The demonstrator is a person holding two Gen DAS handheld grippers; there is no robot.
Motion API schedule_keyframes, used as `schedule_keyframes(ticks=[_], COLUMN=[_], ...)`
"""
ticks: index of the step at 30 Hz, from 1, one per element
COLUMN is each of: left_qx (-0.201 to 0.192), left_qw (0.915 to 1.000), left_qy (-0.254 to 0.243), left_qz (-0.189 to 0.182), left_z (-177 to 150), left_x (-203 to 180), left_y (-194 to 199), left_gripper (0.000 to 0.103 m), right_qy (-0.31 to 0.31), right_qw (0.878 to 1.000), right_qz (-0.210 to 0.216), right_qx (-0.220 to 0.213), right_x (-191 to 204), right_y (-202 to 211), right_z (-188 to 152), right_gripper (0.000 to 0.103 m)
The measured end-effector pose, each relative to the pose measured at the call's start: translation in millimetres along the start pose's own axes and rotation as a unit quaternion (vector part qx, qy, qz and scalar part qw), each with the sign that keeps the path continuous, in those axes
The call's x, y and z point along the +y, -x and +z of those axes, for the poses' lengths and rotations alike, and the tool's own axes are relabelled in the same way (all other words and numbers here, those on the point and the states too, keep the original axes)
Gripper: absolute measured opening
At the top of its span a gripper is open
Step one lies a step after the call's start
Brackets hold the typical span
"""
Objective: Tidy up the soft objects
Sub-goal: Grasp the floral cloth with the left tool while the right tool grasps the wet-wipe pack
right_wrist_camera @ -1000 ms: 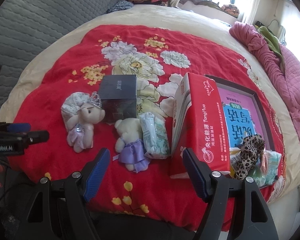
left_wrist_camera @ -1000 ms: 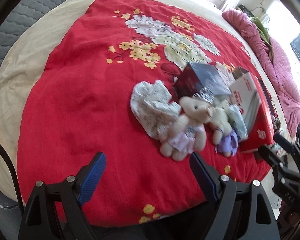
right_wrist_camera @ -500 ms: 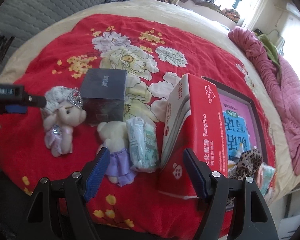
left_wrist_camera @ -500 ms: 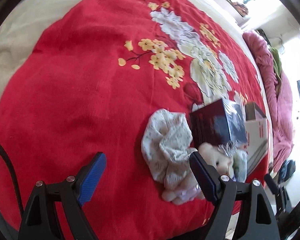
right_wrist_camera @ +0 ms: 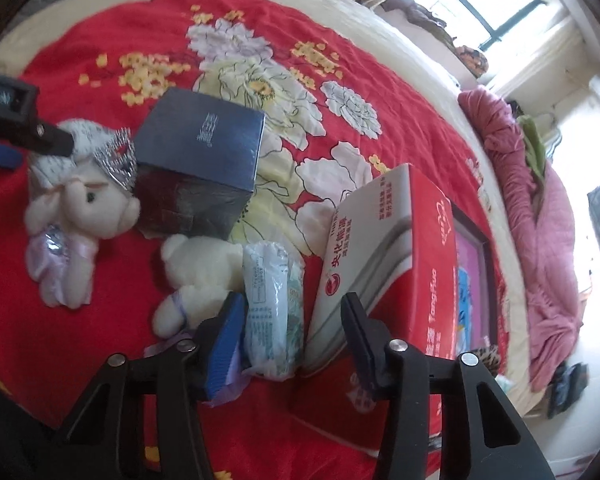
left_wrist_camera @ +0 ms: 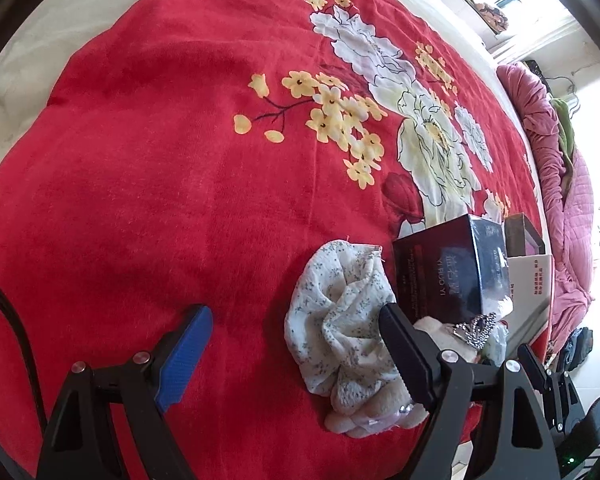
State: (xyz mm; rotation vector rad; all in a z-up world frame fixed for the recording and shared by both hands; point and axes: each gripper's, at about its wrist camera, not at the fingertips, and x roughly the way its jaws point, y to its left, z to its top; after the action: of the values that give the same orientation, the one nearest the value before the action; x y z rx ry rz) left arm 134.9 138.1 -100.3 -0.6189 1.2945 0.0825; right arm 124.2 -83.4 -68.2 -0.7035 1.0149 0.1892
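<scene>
We look down along two handheld grippers over a bed covered by a red blanket (left_wrist_camera: 140,184) printed with white and yellow flowers.

Our left gripper (left_wrist_camera: 296,344) has its jaws spread wide with nothing between them except bare blanket. Just ahead of its right-hand finger lies a crumpled floral cloth (left_wrist_camera: 340,320), pale with small grey sprigs, and that finger's tip overlaps the cloth's edge. Beyond that finger stands a dark glossy box (left_wrist_camera: 448,272). A cream plush toy wearing a silver tiara (left_wrist_camera: 476,326) is partly hidden behind the same finger, with the cloth against it.

Our right gripper (right_wrist_camera: 290,320) is closing its jaws. Between them lies a clear plastic packet (right_wrist_camera: 272,300) of folded pale blue-green material, close against the blue-padded finger on the left; we cannot tell whether the pads press on it yet. Just left of that finger is a small cream bear (right_wrist_camera: 200,268) in purple. To the right of the other finger a red and white carton (right_wrist_camera: 384,248) stands on edge. Farther ahead and to the left sits the crowned plush toy (right_wrist_camera: 80,208), with the other gripper's tip beside its head.
</scene>
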Motion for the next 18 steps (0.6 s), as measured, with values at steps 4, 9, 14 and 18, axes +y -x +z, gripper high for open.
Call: schedule_keyframes(ticks=[4, 9, 14, 18], left_qx=[0.004, 0.005, -0.007, -0.010], left_qw=[1.0000, 0.9995, 0.9979, 0.9982], left_qy=[0.002, -0.009, -0.019, -0.020], left_qz=[0.008, 0.029, 0.061, 0.055], left_z=[1, 1, -2, -6], left_x=[-1, -9, -21, -31], left_y=[-5, -11, -13, -13], left_gripper=[0.085, 0.085, 0.066, 0.038], right_qy=[0.010, -0.001, -0.033, -0.060], right_qw=[1.000, 1.000, 0.999, 0.997], right_qz=[-0.003, 0.012, 0.026, 0.044], right_qx=[0.005, 0.000, -0.010, -0.016], right_x=[5, 1, -10, -19], right_y=[-10, -14, -8, 1], right_z=[1, 1, 0, -4], right_gripper=[0.031, 0.018, 0.018, 0.018])
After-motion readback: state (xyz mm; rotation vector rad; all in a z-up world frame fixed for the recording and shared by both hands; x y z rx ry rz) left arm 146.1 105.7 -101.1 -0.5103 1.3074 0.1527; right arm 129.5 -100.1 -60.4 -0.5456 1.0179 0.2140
